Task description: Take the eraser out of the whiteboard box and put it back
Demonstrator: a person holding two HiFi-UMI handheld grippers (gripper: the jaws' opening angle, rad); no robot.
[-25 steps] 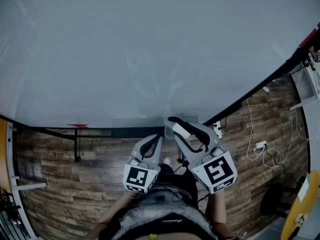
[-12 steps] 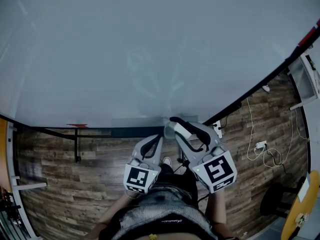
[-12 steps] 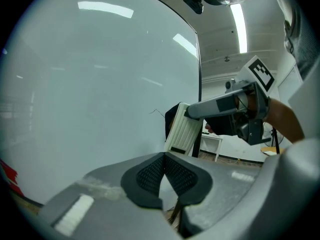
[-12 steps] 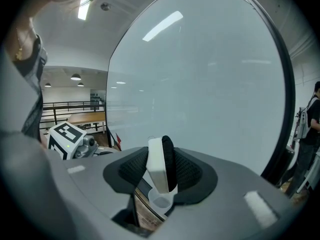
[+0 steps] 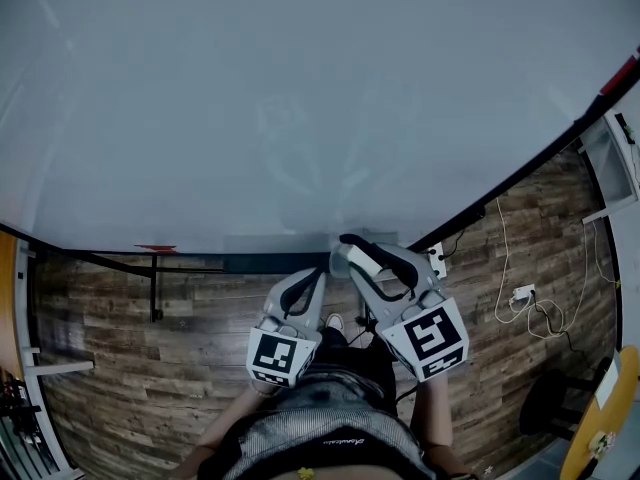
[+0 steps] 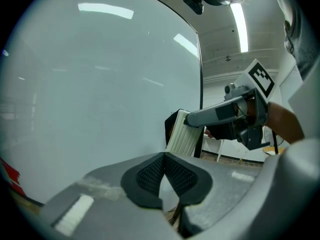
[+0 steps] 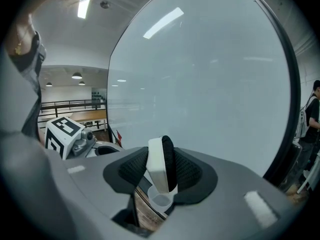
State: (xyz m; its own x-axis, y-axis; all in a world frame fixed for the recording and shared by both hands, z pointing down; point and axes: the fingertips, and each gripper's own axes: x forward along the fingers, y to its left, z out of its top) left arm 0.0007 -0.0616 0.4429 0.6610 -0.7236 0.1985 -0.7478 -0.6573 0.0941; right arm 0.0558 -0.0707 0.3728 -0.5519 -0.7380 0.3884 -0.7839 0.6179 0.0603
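Observation:
The eraser, white-backed with black felt, stands upright between the pads of my right gripper, which is shut on it. In the head view the right gripper holds the eraser just in front of the whiteboard's lower edge. A small translucent holder shows right below the eraser. My left gripper hangs beside it to the left, its jaws closed tip to tip with nothing in them. From the left gripper view, the left gripper points at the whiteboard, with the ribbed eraser up ahead.
The whiteboard fills the upper half of the head view, with a dark ledge and a red item along its bottom. Cables and a plug lie on the wooden floor at right. A person stands far right.
The right gripper's marker cube has turned very slightly; the eraser stays in its jaws. The left gripper has not moved.

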